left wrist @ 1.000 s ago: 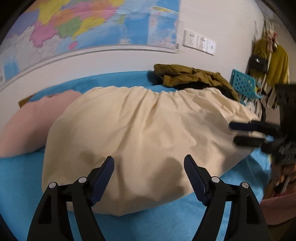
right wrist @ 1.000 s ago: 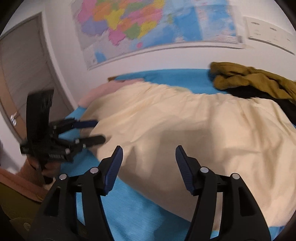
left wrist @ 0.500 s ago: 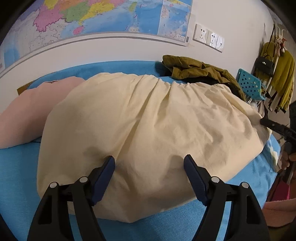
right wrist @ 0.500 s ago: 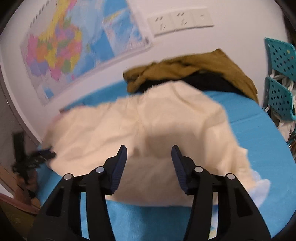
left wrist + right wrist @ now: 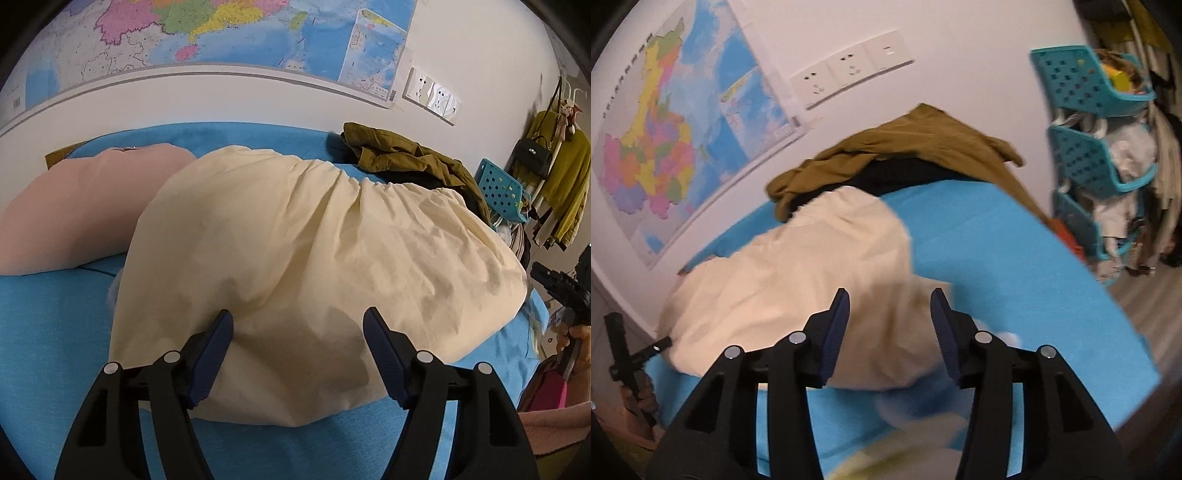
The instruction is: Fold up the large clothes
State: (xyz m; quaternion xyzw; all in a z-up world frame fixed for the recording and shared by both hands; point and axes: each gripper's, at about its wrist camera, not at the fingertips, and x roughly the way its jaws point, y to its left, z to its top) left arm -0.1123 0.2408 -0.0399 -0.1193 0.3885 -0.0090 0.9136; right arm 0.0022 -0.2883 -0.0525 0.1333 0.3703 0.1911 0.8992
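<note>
We're over the bed [image 5: 55,332] with its bright blue cover, and the big cream garment [image 5: 314,258] sprawls across it, its long axis running left to right in the left wrist view, with a gathered edge along the far side towards the wall. What kind of garment it is we cannot make out; no sleeves or collar show. Its near hem slips out of sight behind our left gripper [image 5: 297,328], whose jaws are closing yet still stand wide and released: the cloth lies under the gap, and the blue pads [image 5: 210,354] hover just over it without pinching.

On the right, our right gripper [image 5: 889,314] is closing as well, with the garment's near right corner lying below the gap. The picture is smeared there, so we can't say the pads [image 5: 834,332] touch the fabric; they look clear of it, gripping nothing. A pale blur at the bottom edge is too soft to name.

Behind the cream piece, an olive-brown garment [image 5: 905,147] is heaped over something black [image 5: 897,177], mostly hidden. A pink garment [image 5: 81,206] lies at the left, partly tucked under the cream one. Teal baskets [image 5: 1089,85] are stacked to the right of the bed, their contents indistinct. On the wall, a coloured map [image 5: 221,33] is cut off at the top; its print is too small to read, and the sockets [image 5: 849,70] carry no legible marks.
</note>
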